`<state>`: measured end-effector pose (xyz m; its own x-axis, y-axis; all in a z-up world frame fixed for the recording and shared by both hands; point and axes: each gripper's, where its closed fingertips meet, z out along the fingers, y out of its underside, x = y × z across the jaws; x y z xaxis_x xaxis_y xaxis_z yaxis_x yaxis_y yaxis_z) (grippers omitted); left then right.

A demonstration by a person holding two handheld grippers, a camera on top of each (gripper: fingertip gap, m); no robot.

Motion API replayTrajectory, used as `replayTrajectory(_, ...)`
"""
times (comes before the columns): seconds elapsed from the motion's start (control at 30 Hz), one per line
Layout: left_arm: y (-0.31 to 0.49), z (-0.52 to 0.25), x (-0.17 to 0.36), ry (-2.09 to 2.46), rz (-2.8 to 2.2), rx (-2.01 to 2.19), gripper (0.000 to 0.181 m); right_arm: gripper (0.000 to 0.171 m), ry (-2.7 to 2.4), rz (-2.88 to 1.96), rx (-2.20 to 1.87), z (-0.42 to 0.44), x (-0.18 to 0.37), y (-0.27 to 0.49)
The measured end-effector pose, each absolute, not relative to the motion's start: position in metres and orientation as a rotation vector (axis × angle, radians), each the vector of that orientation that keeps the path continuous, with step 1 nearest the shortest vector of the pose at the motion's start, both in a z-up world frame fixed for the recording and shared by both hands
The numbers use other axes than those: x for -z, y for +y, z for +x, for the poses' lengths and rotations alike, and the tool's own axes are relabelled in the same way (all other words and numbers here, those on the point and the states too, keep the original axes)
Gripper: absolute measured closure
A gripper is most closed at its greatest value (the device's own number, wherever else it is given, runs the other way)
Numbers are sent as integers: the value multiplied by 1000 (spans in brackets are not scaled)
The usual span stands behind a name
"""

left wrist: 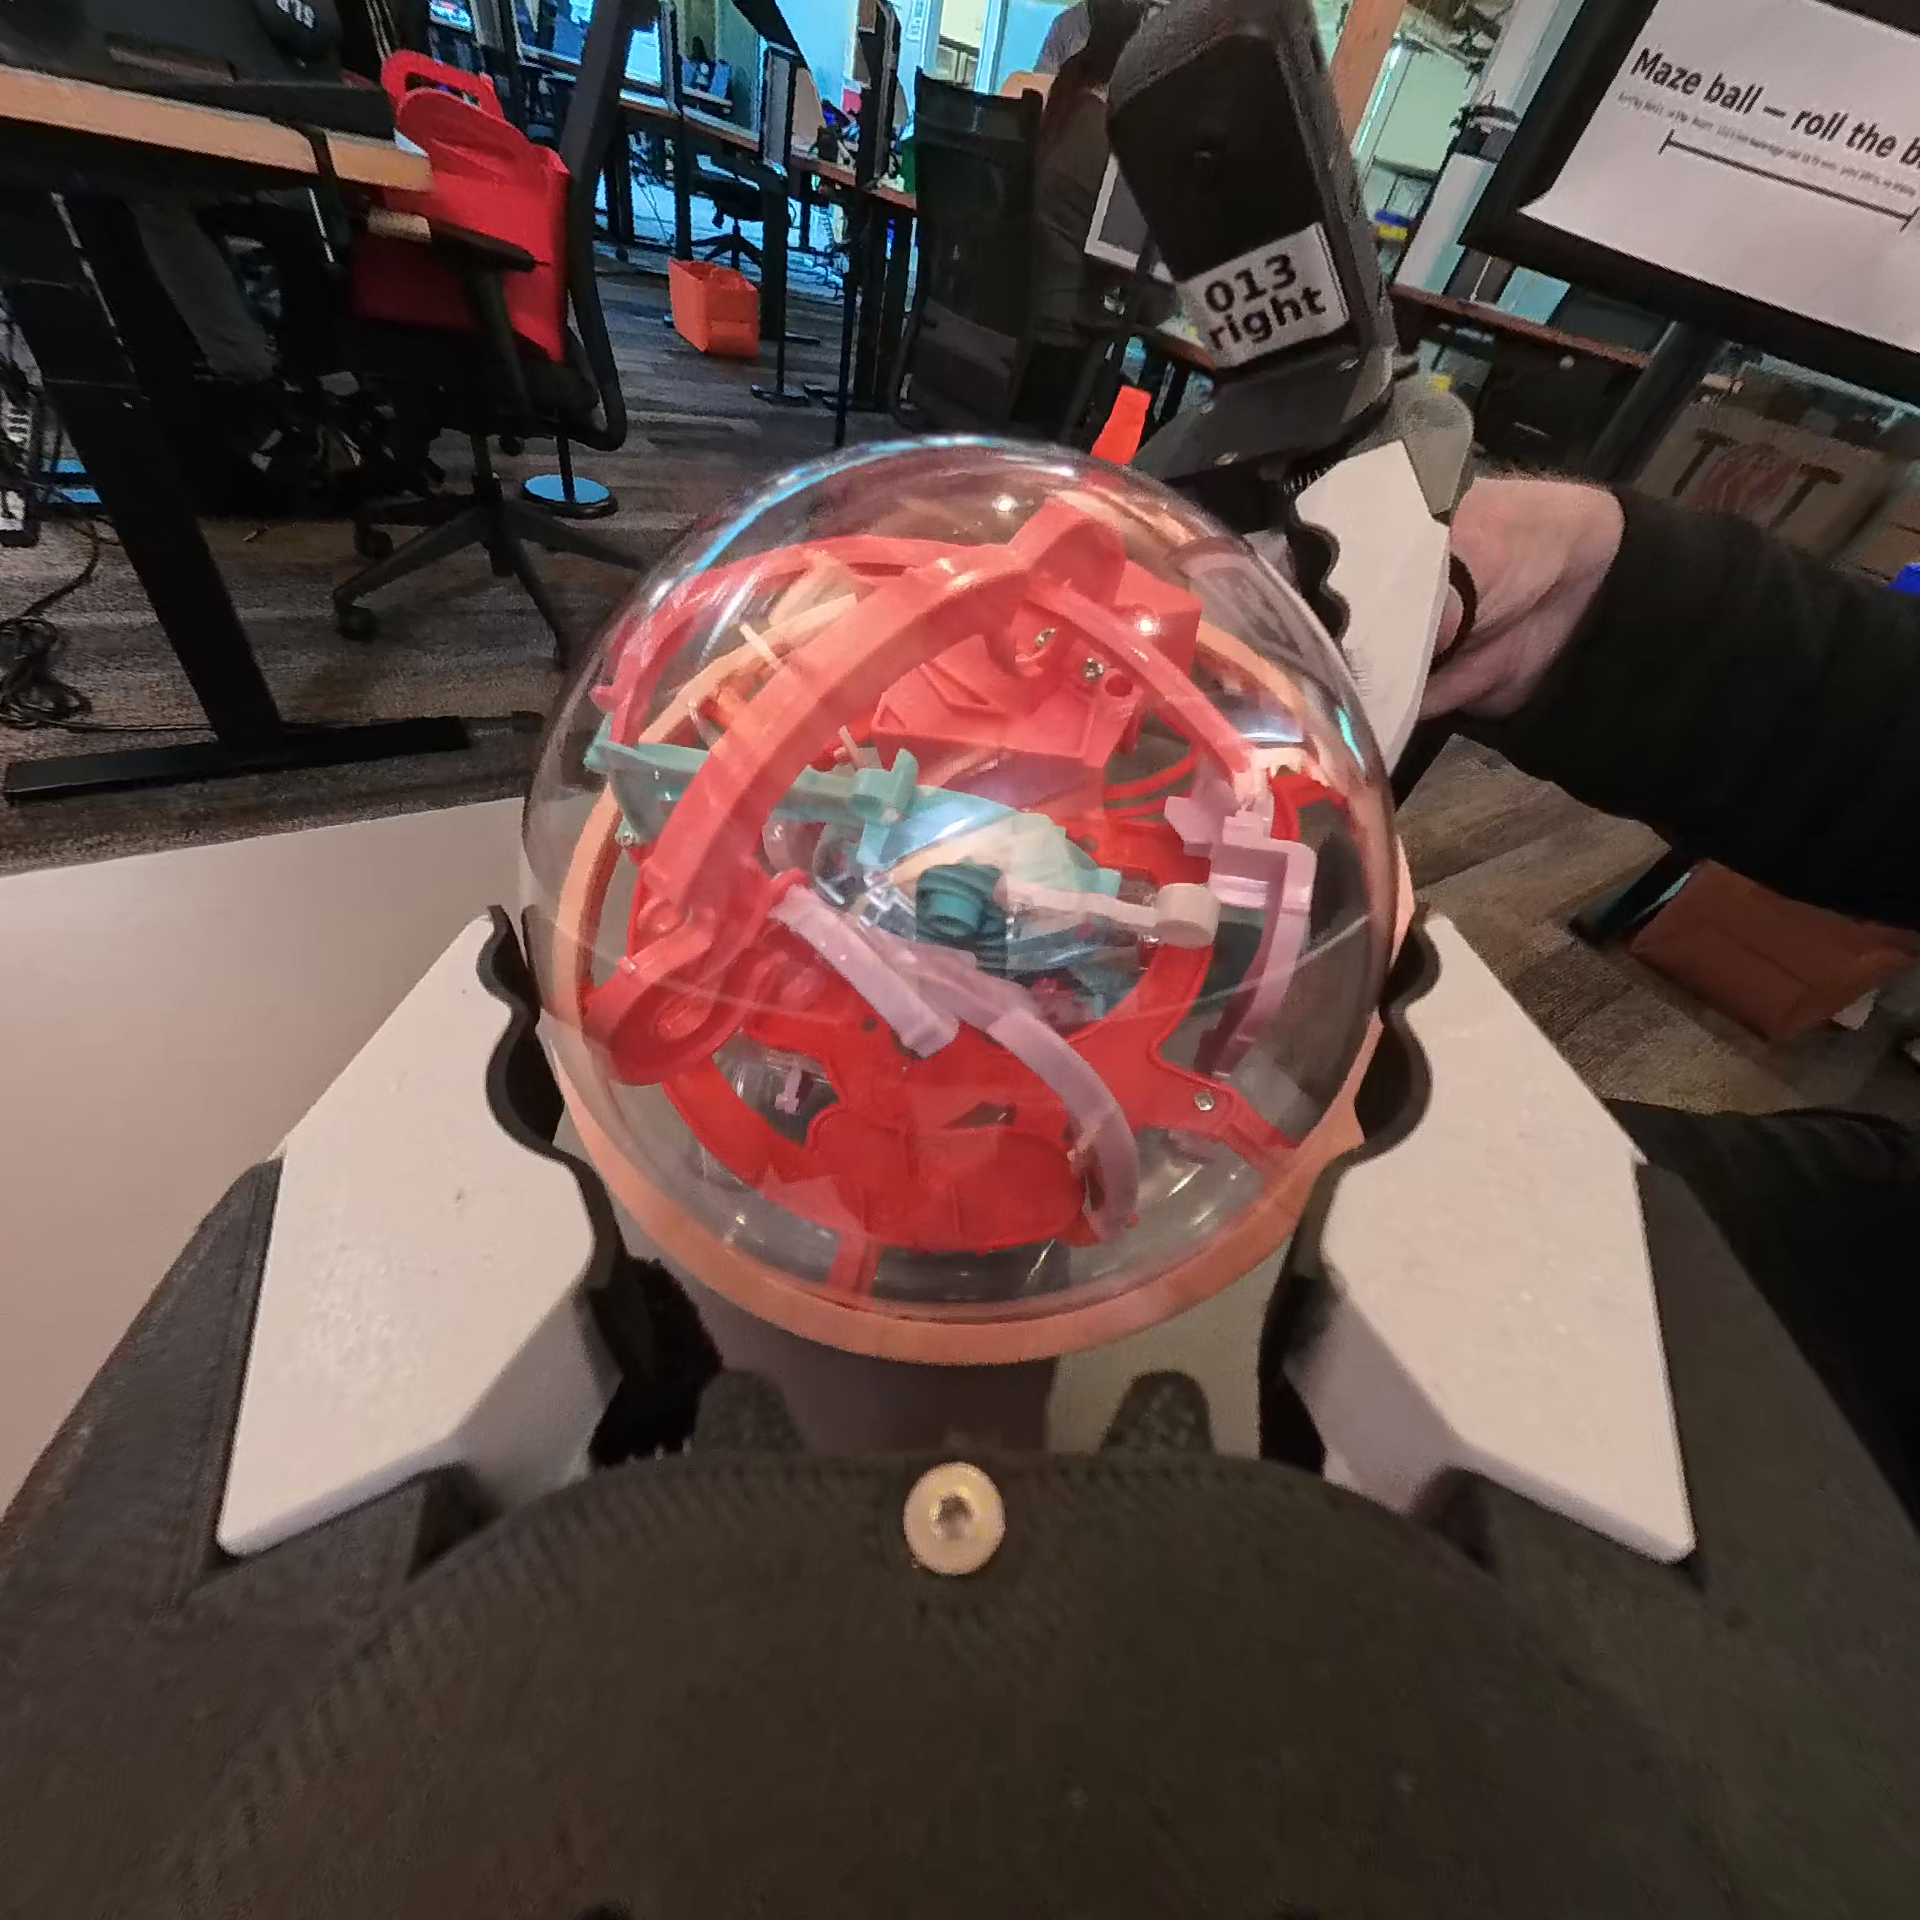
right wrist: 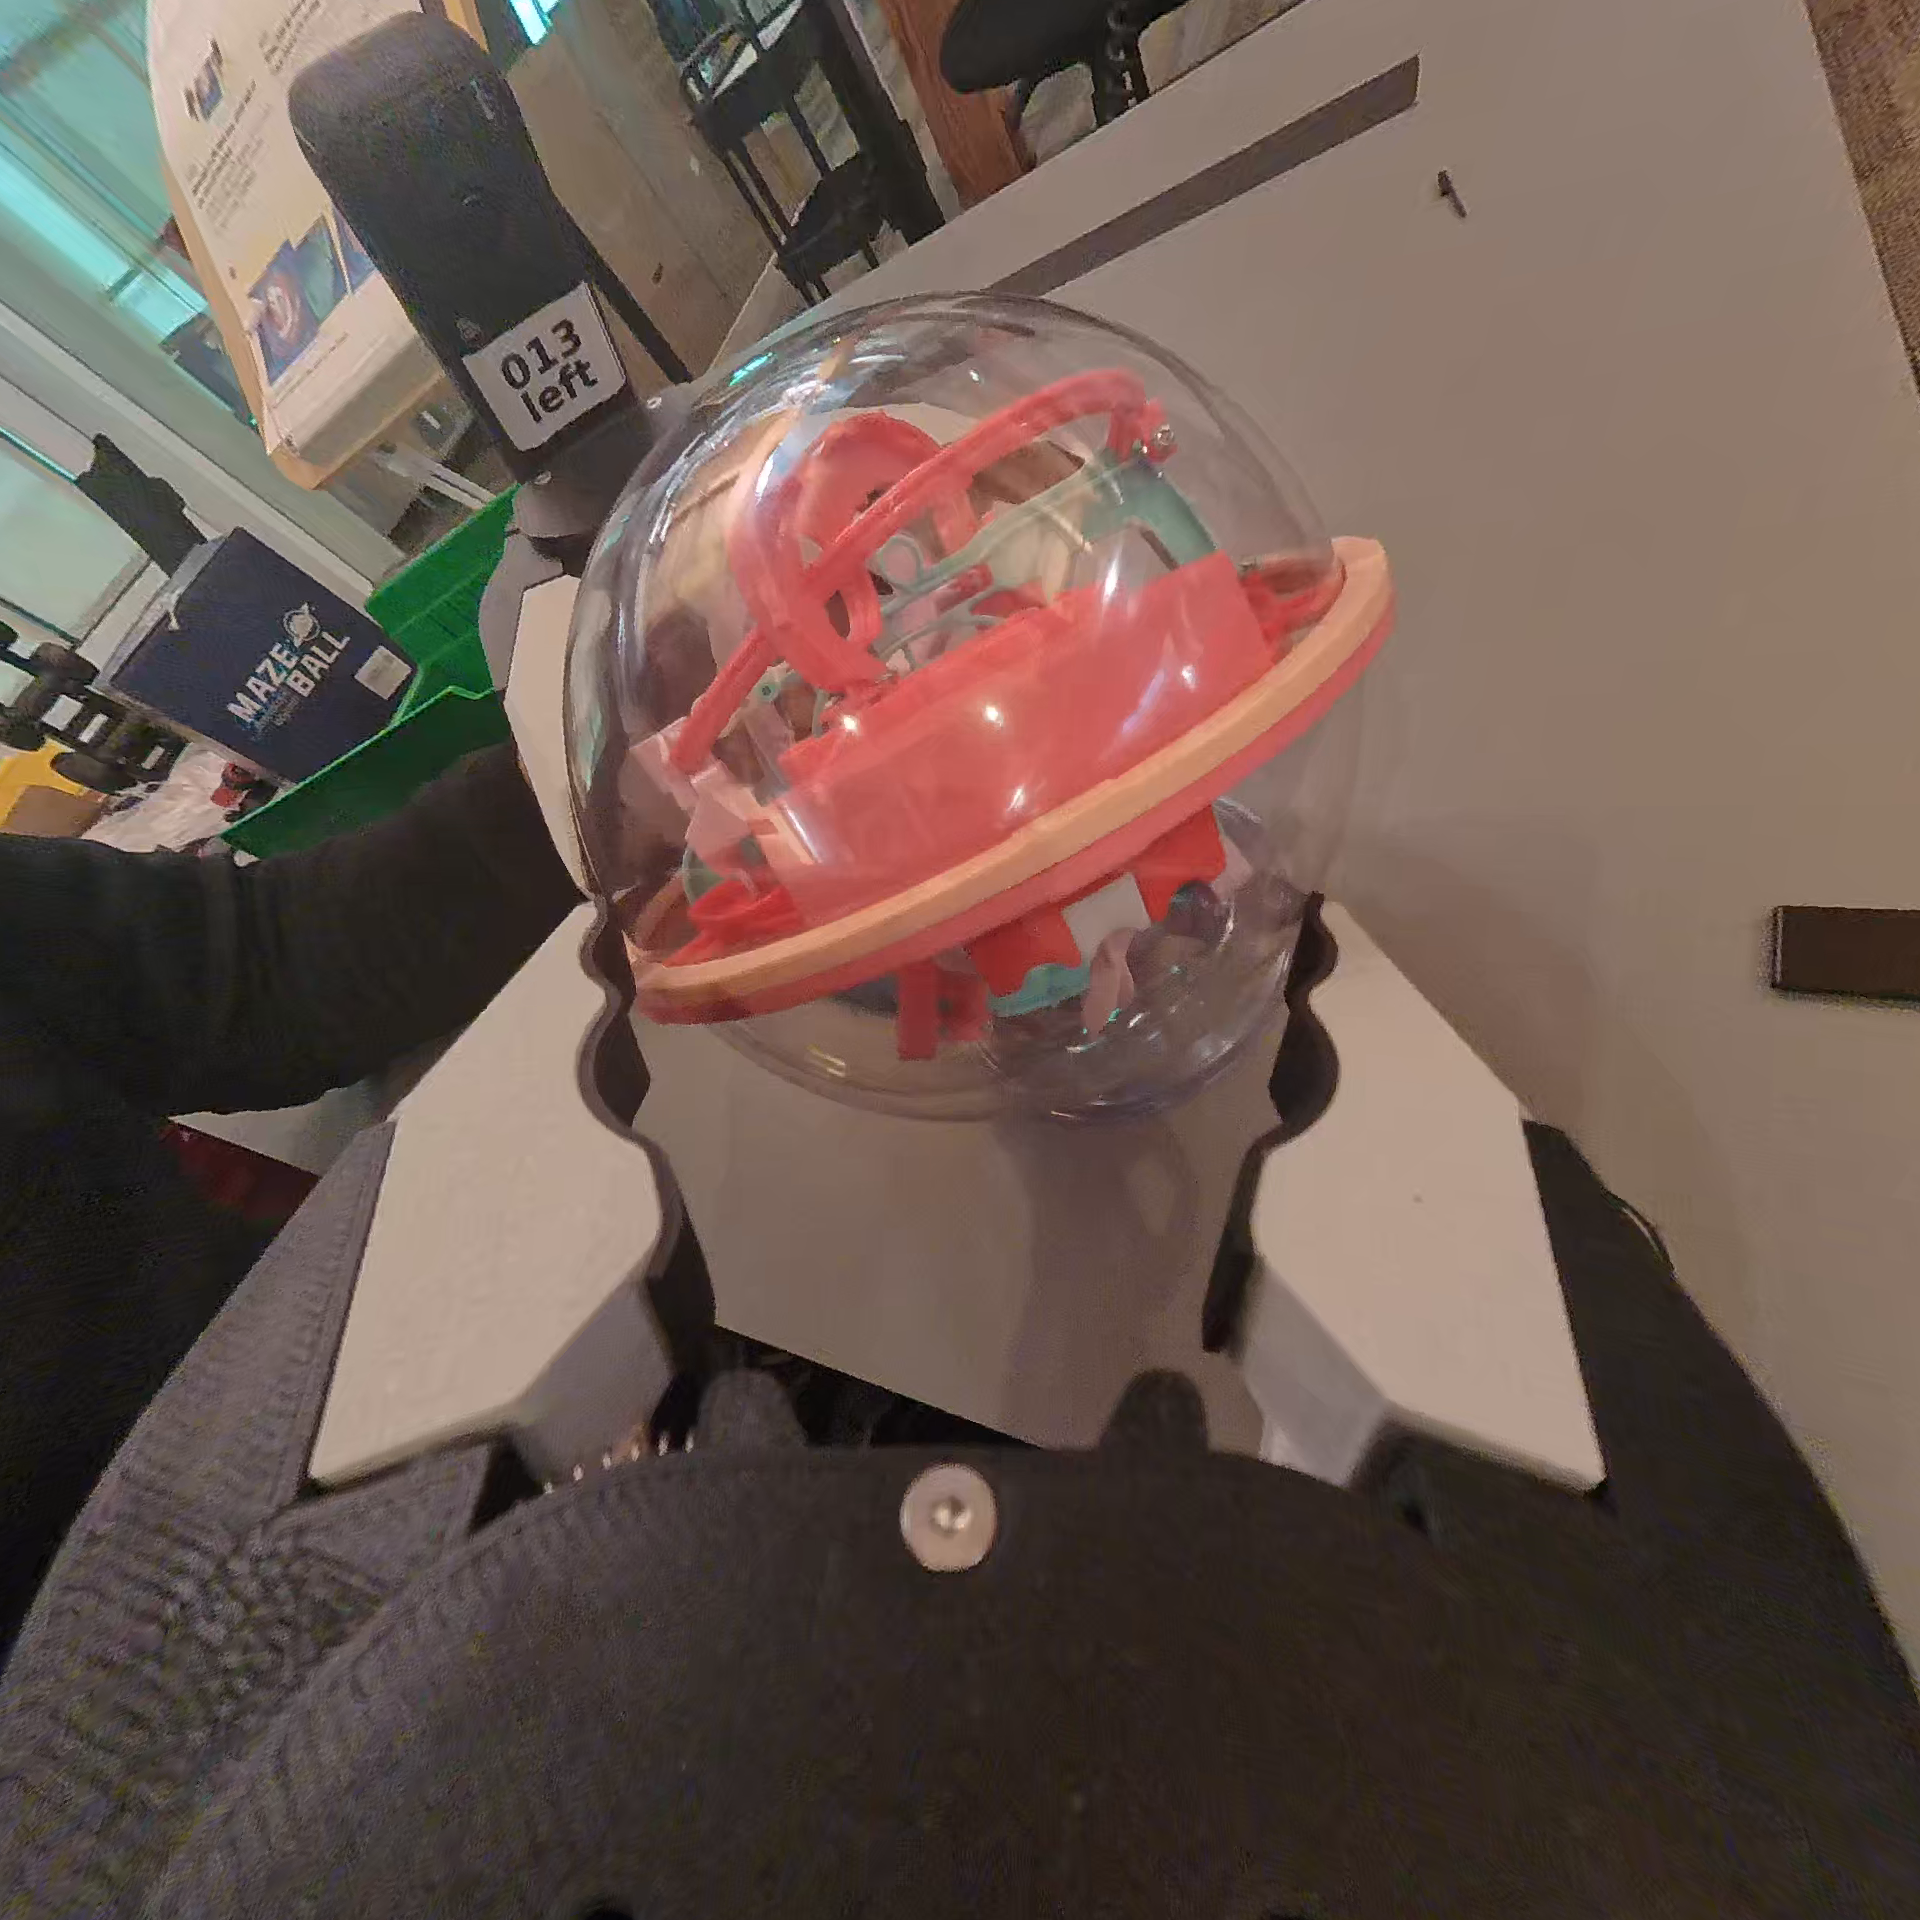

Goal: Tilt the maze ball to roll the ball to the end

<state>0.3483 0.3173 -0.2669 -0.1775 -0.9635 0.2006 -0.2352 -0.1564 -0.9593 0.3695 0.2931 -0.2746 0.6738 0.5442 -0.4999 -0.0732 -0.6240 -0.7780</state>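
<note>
Evidently both the left hand-held gripper (left wrist: 961, 997) and right hand-held gripper (right wrist: 961, 997) clamp the clear plastic maze ball (left wrist: 961, 883), centred between them, its pink equator band (right wrist: 1039, 842) tilted.

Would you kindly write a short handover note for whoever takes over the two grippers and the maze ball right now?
Left gripper: jaws wide, closed on the maze ball from both sides.
Right gripper: jaws likewise closed on the sphere's lower half.
Maze ball: held between both grippers above the white table, its peach rim tilted.
Done: ball is gripped and tilted.
Left: the small inner ball cannot be made out, so find it, then keep tilting toward the end.
</note>
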Motion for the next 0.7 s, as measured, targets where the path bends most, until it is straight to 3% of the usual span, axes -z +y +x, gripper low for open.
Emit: replayTrajectory(0.7, 320, 346, 282, 1422, -1613, 1505, 23, 51, -355, -2060, -963, 371, 279, 293)
